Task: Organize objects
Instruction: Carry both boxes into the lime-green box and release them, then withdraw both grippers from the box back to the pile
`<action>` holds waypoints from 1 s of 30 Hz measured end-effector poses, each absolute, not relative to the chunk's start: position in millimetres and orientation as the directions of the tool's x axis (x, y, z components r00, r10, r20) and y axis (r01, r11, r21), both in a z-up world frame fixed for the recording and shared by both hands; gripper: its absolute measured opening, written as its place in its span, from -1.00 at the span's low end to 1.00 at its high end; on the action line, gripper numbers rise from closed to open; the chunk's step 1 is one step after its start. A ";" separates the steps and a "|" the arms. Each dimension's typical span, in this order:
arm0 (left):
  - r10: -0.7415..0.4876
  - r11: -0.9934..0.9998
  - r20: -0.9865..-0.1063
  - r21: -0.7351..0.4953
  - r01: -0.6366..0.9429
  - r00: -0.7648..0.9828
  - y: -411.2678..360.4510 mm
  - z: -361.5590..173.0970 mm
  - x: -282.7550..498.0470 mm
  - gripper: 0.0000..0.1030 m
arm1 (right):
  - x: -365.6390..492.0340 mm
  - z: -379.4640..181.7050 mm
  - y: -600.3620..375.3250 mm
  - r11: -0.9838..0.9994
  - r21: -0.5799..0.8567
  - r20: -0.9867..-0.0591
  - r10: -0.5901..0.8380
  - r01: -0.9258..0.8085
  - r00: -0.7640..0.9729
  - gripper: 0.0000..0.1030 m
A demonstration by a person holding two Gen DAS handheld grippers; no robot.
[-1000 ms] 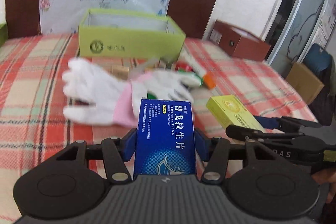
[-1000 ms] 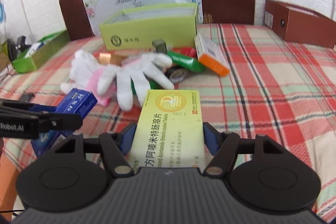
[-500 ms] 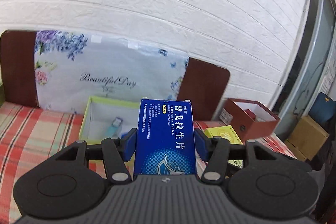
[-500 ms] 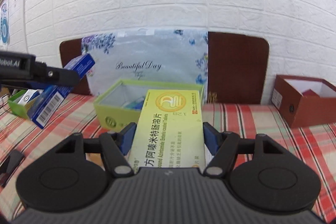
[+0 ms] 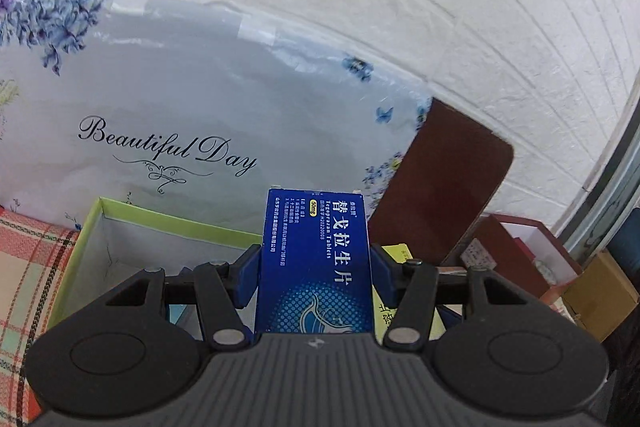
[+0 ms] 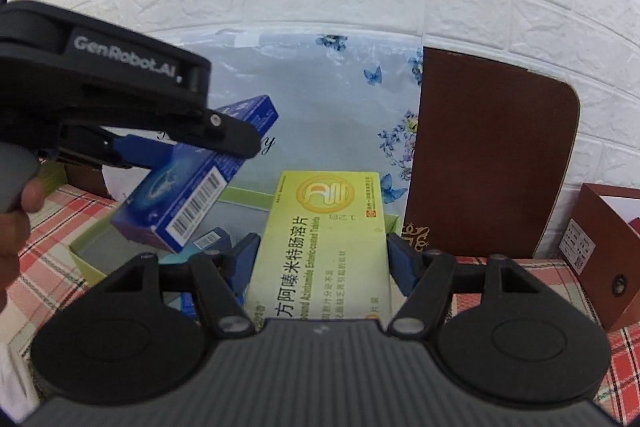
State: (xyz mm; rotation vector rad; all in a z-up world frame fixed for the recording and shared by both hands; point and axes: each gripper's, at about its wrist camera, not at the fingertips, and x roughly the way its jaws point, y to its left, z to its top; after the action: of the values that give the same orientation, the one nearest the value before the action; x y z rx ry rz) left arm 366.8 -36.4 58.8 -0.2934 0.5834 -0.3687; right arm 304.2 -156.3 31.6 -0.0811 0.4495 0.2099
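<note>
A: Start at the jaws. What does each one have?

B: The left gripper (image 5: pixel 315 259) is clamped on a blue tablet box (image 5: pixel 314 263), its blue pads tight against both long sides. The right gripper (image 6: pixel 320 263) grips a yellow-green tablet box (image 6: pixel 324 251) the same way. Neither has let go.

A: And where are the boxes relative to the bin?

B: Both hang in the air at the green open box (image 5: pixel 96 239) that stands on the checked bedspread (image 5: pixel 24 267) in front of the floral "Beautiful Day" bag (image 5: pixel 168 107). From the right wrist the blue box (image 6: pixel 192 187) sits tilted over the green box's opening, barcode side showing, with the person's hand (image 6: pixel 16 211) behind it.

A: So how far along?

B: I'd judge partway. A small blue-and-white packet (image 6: pixel 208 241) already lies inside the green box, so some sorting is done. These two boxes are carried over but not dropped. How much clutter remains I cannot see now.

A: What changed from a second ago?

B: Then both grippers were low over the bedspread, with white gloves, a green tube and an orange-ended box spread ahead of them. Since then they have swung forward toward the green box, and the grips look unchanged.
</note>
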 end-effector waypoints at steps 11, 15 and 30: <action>-0.395 0.905 -0.478 -0.349 0.243 0.785 -34.5 28.4 395.2 0.63 | 340.5 -6.1 -137.6 0.965 -0.079 -0.500 0.177 -0.248 0.848 0.51; -0.365 0.920 -0.472 -0.314 0.234 0.802 -29.1 37.8 381.8 0.66 | 323.8 -1.5 -136.7 0.955 -0.111 -0.470 0.194 -0.276 0.861 0.91; -0.296 0.954 -0.498 -0.197 0.226 0.815 -16.8 85.9 233.7 0.66 | 191.2 42.9 -169.0 0.955 -0.078 -0.380 0.236 -0.285 0.894 1.00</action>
State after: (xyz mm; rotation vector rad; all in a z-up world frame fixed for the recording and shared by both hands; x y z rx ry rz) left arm 233.7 -16.8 85.9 -0.1314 0.5521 -0.2790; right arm 191.2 -169.0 42.9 -0.1328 0.3773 0.2711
